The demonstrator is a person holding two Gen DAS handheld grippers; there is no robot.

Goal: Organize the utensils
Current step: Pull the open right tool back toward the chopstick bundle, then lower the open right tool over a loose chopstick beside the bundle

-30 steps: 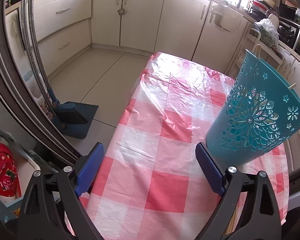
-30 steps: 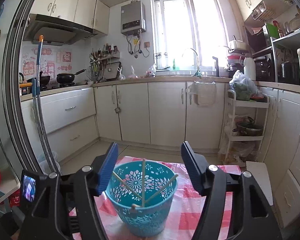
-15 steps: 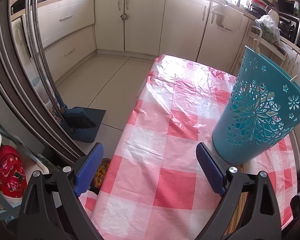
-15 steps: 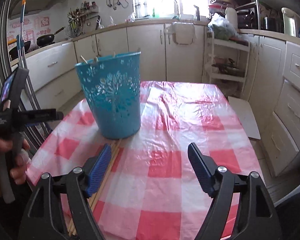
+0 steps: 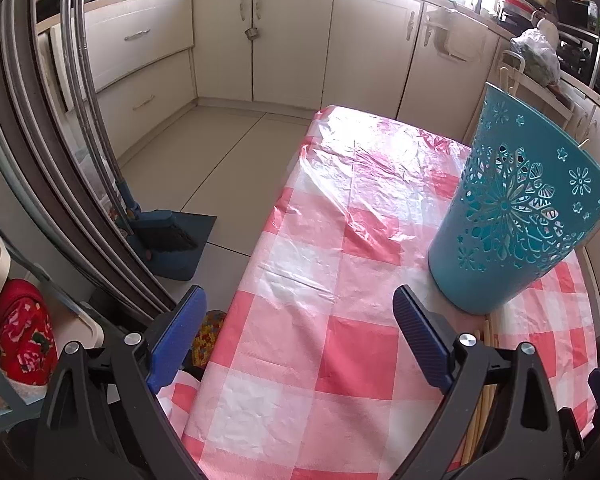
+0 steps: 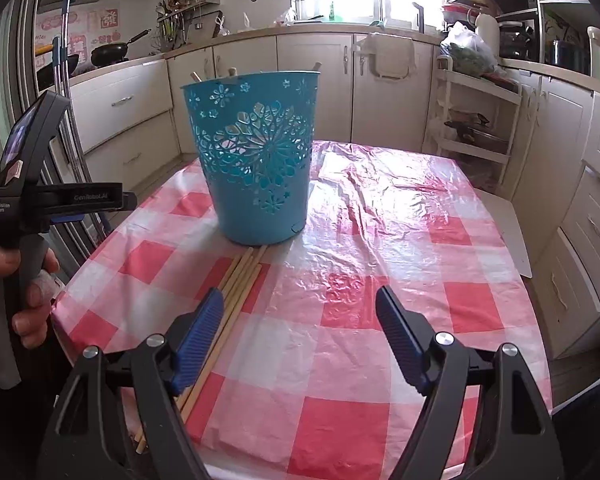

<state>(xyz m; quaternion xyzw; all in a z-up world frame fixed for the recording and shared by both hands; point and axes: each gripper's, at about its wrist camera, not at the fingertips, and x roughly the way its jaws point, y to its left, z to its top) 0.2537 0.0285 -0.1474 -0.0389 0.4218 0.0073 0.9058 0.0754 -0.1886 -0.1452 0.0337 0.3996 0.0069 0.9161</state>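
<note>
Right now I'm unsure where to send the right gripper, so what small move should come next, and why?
Probably shift the right gripper a little left and lower it over the wooden chopsticks. Its fingers stand open and empty, the sticks lie loose on the tablecloth beside its left finger, and the blue basket already holds a few.

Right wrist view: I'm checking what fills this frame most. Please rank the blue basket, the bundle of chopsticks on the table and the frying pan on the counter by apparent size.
1. Blue basket
2. Bundle of chopsticks, partly hidden behind the gripper
3. Frying pan, which is far off, so its true size is unsure
</note>
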